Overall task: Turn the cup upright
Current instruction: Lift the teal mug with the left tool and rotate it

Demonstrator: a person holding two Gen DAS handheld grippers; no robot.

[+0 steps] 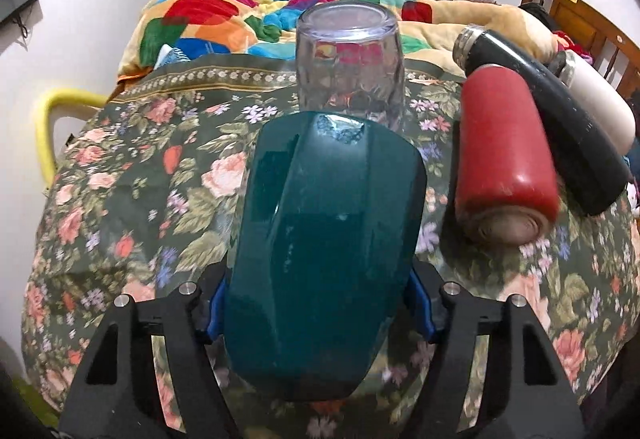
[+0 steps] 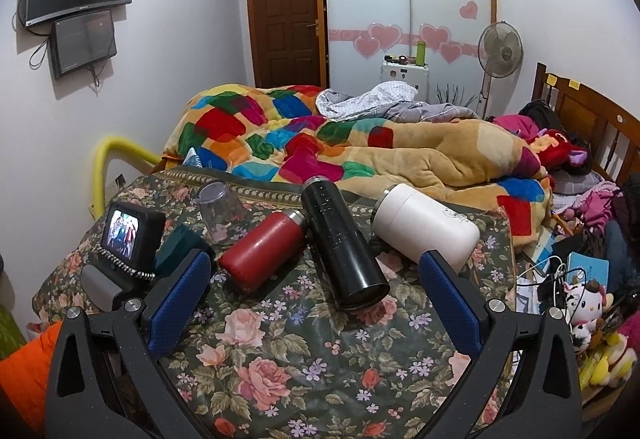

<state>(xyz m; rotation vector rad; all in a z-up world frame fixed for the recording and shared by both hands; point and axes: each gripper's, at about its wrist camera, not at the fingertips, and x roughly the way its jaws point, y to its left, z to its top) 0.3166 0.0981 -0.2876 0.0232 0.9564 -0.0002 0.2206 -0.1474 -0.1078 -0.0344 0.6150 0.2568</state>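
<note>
Teal cup clamped in my left gripper, just short of the inverted glass, maybe touching. Right gripper wide open, empty, over the floral cloth.

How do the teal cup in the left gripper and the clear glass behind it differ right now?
The teal cup is opaque; the clear glass is see-through, with a faceted wall. The teal cup is clamped in the left gripper and lies along its fingers; the glass stands free on the floral cloth. The glass is plainly upside down, base on top; the teal cup's open end cannot be made out. Both sit left of the red bottle.
</note>
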